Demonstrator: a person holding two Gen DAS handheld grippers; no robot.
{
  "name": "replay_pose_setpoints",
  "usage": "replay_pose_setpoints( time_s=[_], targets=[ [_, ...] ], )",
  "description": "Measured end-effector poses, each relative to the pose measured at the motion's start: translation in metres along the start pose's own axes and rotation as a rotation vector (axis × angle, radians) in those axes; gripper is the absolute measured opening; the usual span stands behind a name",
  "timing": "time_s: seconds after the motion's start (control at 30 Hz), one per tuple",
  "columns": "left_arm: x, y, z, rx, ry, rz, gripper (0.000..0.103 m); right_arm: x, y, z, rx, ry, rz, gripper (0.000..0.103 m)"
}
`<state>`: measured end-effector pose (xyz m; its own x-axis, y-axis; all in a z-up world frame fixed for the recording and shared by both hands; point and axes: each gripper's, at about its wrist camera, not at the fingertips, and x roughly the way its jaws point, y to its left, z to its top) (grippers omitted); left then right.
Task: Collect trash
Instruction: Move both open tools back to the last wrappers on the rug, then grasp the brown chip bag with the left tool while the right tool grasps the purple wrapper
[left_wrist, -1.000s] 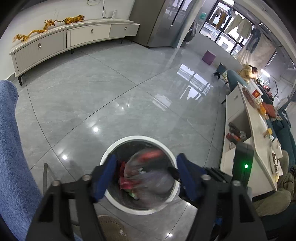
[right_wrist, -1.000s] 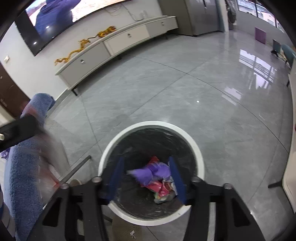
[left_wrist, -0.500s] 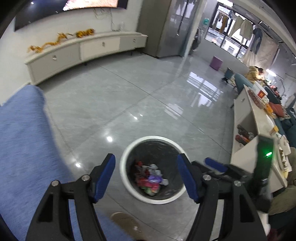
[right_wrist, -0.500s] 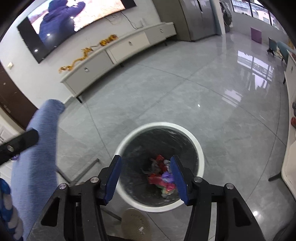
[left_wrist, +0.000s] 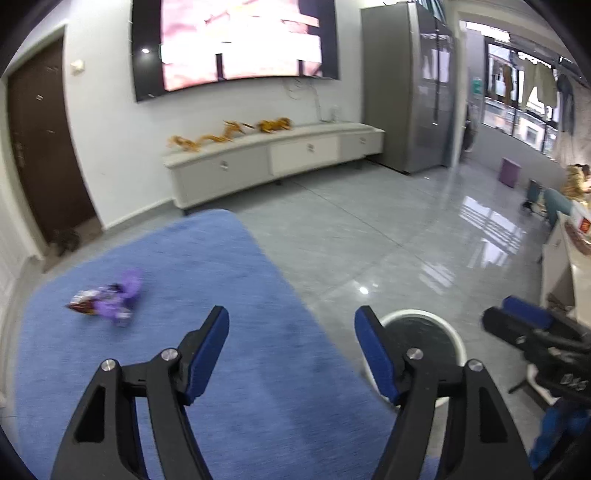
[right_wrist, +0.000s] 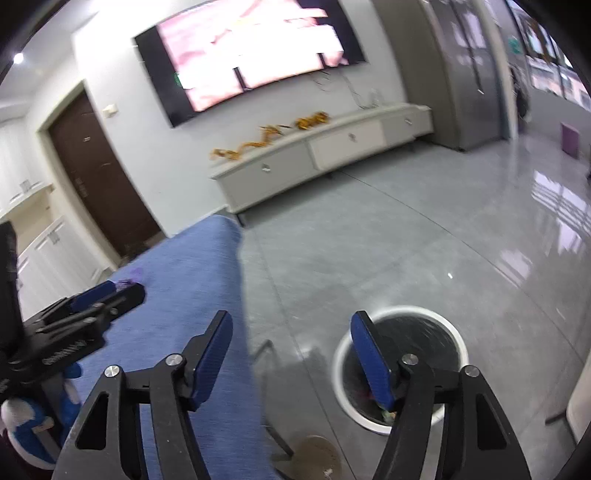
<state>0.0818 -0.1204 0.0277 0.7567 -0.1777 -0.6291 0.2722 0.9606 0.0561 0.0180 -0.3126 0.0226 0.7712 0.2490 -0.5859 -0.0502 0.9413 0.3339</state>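
Surface: a blue cloth-covered counter (left_wrist: 229, 295) lies under my left gripper (left_wrist: 291, 339); its near edge runs down to a glossy grey tiled floor (left_wrist: 388, 236).
Room: a big lit screen (left_wrist: 236, 40) hangs on the white wall above a long pale low cabinet (left_wrist: 273, 162) with golden ornaments (left_wrist: 229, 133) on top; a dark brown door (left_wrist: 44, 147) stands to the left, a tall grey cabinet (left_wrist: 402, 92) to the right, with windows beyond it.
Trash on the counter: a crumpled purple and dark wrapper (left_wrist: 107, 299) lies on the blue cloth, ahead and well to the left of my left gripper, not touching it.
Bin: a round white-rimmed bin (right_wrist: 399, 365) with a dark liner stands on the floor beside the counter; some coloured scraps show at its bottom, blurred.
Left gripper: jaws apart, having just opened a little wider, nothing between them; the bin's rim shows just behind its right finger (left_wrist: 373, 358).
Right gripper (right_wrist: 291, 350): jaws apart and just widened, empty; it hangs above the counter's edge and the floor, the bin behind its right finger (right_wrist: 369, 362).
Each other: in the right wrist view my left gripper (right_wrist: 96, 299) sits off to the left above the blue cloth.
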Motion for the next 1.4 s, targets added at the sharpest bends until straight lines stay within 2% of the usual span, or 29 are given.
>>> replay_pose_setpoints(
  time_s=[0.23,0.43,0.6,0.73,0.9,1.0,1.07,1.17,1.33,1.37,1.4],
  targets=[
    [-0.033,0.053,-0.004,-0.037,-0.067,0.099,0.074,-0.004,0.058,0.01,-0.089,-0.022,0.059,0.07],
    [-0.045,0.128,-0.002,-0.127,-0.103,0.161,0.075,-0.002,0.107,0.029,-0.16,-0.03,0.107,0.071],
    [-0.031,0.21,-0.003,-0.248,-0.079,0.19,0.075,0.012,0.15,0.054,-0.242,-0.047,0.167,0.071],
    [-0.016,0.269,-0.014,-0.413,-0.063,0.19,0.075,0.047,0.179,0.062,-0.283,-0.021,0.222,0.072],
    [0.014,0.327,-0.024,-0.565,-0.038,0.21,0.075,0.117,0.209,0.058,-0.29,0.061,0.282,0.072],
    [0.035,0.351,-0.024,-0.62,-0.03,0.158,0.075,0.161,0.223,0.056,-0.261,0.115,0.337,0.072],
    [0.057,0.359,-0.026,-0.644,-0.01,0.098,0.075,0.19,0.228,0.054,-0.227,0.155,0.377,0.072],
    [0.092,0.362,-0.033,-0.675,0.043,0.021,0.075,0.23,0.235,0.046,-0.196,0.215,0.41,0.072],
    [0.137,0.366,-0.041,-0.737,0.106,-0.046,0.074,0.276,0.247,0.032,-0.211,0.282,0.449,0.072],
    [0.145,0.365,-0.043,-0.747,0.114,-0.069,0.072,0.282,0.251,0.029,-0.22,0.292,0.456,0.072],
    [0.15,0.366,-0.044,-0.752,0.118,-0.086,0.066,0.289,0.256,0.026,-0.233,0.304,0.462,0.072]
  ],
)
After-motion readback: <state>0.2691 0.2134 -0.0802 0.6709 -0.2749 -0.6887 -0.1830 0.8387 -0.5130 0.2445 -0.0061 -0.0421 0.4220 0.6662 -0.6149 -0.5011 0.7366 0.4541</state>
